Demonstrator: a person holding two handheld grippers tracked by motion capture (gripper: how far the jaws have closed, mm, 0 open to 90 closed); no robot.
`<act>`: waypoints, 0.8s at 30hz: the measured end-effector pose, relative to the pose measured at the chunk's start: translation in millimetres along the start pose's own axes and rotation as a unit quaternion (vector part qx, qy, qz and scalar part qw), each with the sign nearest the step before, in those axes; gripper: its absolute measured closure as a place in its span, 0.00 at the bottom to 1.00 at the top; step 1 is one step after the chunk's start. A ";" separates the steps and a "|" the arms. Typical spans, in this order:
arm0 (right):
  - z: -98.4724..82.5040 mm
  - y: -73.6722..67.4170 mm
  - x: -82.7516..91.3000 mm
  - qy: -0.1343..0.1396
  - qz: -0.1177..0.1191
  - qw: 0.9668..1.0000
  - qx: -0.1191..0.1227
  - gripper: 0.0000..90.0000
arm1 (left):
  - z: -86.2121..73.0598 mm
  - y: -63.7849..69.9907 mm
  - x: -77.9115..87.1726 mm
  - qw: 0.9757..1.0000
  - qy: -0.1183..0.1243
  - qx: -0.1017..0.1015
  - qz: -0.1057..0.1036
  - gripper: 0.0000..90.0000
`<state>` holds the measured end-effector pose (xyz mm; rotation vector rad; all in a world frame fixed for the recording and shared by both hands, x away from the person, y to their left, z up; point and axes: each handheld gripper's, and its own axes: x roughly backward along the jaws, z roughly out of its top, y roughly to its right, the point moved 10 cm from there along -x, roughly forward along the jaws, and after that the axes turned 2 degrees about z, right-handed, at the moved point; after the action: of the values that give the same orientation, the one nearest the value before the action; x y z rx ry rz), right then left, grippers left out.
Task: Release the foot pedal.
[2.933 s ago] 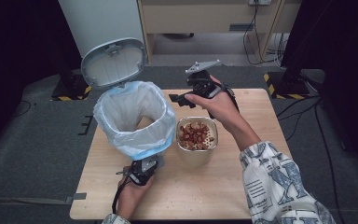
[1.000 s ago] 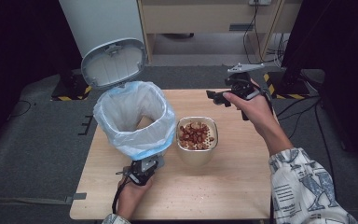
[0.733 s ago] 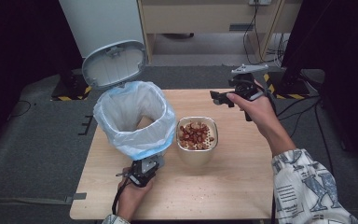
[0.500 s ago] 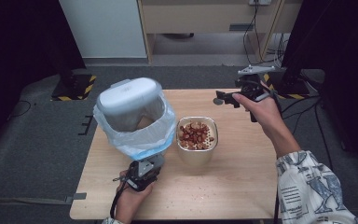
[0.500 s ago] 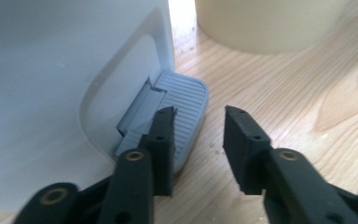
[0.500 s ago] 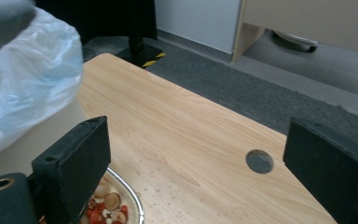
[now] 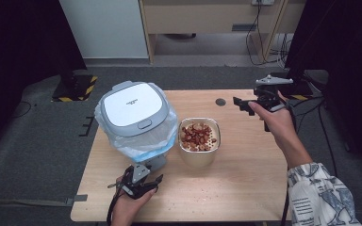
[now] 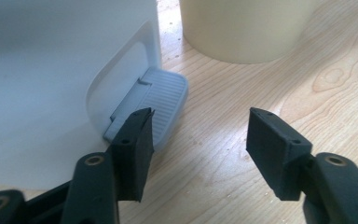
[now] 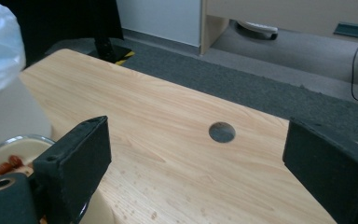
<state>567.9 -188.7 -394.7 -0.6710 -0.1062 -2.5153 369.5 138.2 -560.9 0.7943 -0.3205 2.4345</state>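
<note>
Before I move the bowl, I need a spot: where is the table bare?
The table is bare to the right of the bowl, as far as the right tool, and along the near edge. It is crowded at the left, where bin, bowl and left tool sit close.

A wooden table (image 7: 245,174) carries a lidded bin (image 7: 136,117) and a bowl (image 7: 199,153).

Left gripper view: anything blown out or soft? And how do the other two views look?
Left gripper view: white bin wall nearly blown out, grey pedal and jaw tips sharp. Right gripper view: near jaws soft, table hole crisp, bag bright. High view: table evenly lit, surroundings dark, lid not glaring.
</note>
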 end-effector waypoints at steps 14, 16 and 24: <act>-54.1 20.0 10.3 -0.006 -0.021 0.999 -0.024 0.10 | -9.5 -22.1 6.9 1.000 -0.011 0.018 0.008 0.37; -62.5 20.6 11.2 -0.010 -0.022 0.999 -0.026 0.10 | -10.7 -25.5 9.1 1.000 -0.010 0.027 0.009 0.36; -94.7 21.0 13.8 -0.021 -0.023 0.999 -0.027 0.10 | -19.3 -48.5 16.6 0.999 -0.014 0.031 0.026 0.35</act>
<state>526.7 -232.5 -472.0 -0.7520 -0.0713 -2.5567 377.1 192.4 -563.7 0.8578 -0.2813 2.4951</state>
